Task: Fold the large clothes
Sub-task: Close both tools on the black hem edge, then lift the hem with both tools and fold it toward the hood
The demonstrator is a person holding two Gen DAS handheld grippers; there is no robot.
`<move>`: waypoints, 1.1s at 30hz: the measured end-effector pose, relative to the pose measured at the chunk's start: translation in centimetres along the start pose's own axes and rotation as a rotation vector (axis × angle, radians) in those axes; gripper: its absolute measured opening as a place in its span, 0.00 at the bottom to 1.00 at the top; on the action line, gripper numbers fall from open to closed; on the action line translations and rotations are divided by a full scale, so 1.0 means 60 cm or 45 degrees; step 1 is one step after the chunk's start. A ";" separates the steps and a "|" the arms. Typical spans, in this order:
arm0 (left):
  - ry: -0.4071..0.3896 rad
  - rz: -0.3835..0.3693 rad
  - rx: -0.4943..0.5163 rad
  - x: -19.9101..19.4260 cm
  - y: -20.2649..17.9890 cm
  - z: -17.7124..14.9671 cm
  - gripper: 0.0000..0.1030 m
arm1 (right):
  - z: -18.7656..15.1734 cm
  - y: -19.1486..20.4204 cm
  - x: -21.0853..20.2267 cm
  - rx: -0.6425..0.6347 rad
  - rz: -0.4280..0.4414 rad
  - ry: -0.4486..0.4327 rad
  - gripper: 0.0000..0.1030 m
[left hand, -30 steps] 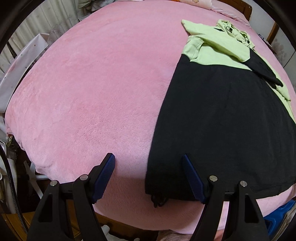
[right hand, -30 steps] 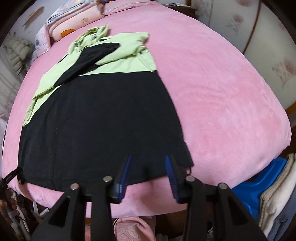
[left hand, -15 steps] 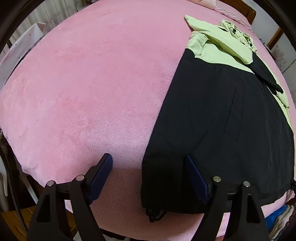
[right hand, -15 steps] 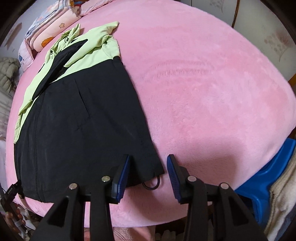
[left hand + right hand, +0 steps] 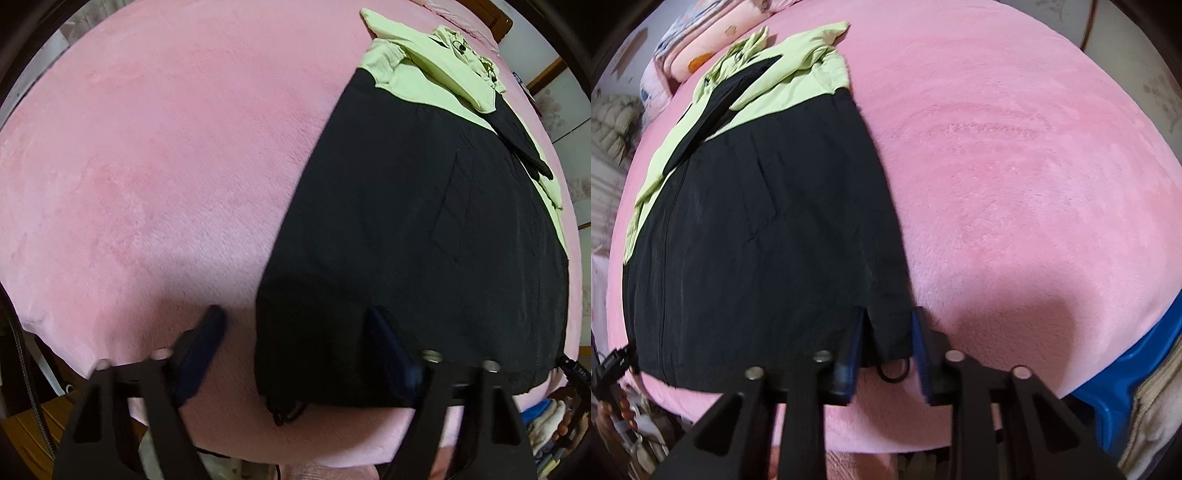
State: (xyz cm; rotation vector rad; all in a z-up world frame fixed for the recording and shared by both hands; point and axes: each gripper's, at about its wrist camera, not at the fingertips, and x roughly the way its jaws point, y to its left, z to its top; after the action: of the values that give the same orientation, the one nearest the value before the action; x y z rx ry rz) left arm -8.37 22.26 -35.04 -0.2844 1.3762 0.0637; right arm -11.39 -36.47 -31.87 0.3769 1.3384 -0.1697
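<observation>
A black and lime-green jacket (image 5: pixel 424 229) lies flat on a pink plush bed (image 5: pixel 166 147), sleeves folded over its green top; it also shows in the right wrist view (image 5: pixel 764 221). My left gripper (image 5: pixel 295 332) is open and straddles the jacket's near left hem corner, one finger on the pink cover, the other over the black cloth. My right gripper (image 5: pixel 886 332) is open, its jaws on either side of the near right hem corner, where a drawcord loop (image 5: pixel 894 369) hangs.
The bed's near edge drops off just below both grippers. A blue plastic bin (image 5: pixel 1126 369) with folded cloth stands at the right of the bed. Folded pink bedding (image 5: pixel 698 55) lies beyond the jacket. A wooden headboard (image 5: pixel 495 18) is at the far end.
Both grippers have moved forward and down onto the hem corners. The right gripper's jaws have narrowed around its corner. The jacket has not moved.
</observation>
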 end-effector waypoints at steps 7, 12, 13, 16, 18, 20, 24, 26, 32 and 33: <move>0.055 0.151 0.052 -0.017 -0.044 0.008 0.10 | 0.011 0.037 -0.026 -0.107 -0.113 0.018 0.21; 0.066 0.198 0.011 -0.054 -0.062 0.018 0.08 | 0.020 0.051 -0.071 -0.116 -0.115 -0.025 0.21; 0.064 0.185 -0.018 -0.064 -0.061 0.020 0.08 | 0.024 0.054 -0.082 -0.121 -0.112 -0.037 0.21; 0.030 0.101 -0.123 -0.107 -0.057 0.033 0.07 | 0.033 0.068 -0.128 -0.142 -0.091 -0.085 0.21; 0.001 0.046 -0.162 -0.135 -0.060 0.043 0.07 | 0.048 0.081 -0.155 -0.148 -0.067 -0.126 0.21; -0.038 0.000 -0.193 -0.170 -0.066 0.059 0.07 | 0.066 0.095 -0.190 -0.159 -0.043 -0.182 0.21; -0.132 -0.082 -0.276 -0.236 -0.069 0.098 0.07 | 0.110 0.119 -0.244 -0.176 -0.004 -0.289 0.20; -0.171 -0.118 -0.320 -0.264 -0.070 0.127 0.07 | 0.146 0.129 -0.267 -0.172 0.022 -0.342 0.20; -0.314 -0.195 -0.395 -0.335 -0.100 0.266 0.06 | 0.270 0.151 -0.310 -0.165 0.075 -0.460 0.18; -0.325 -0.194 -0.395 -0.342 -0.106 0.288 0.06 | 0.286 0.154 -0.314 -0.167 0.083 -0.472 0.18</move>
State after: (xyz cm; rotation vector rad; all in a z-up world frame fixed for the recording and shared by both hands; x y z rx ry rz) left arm 5.44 22.68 -11.20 -0.6192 1.0847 0.1819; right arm 3.04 -35.87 -8.92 0.2623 0.9644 -0.0911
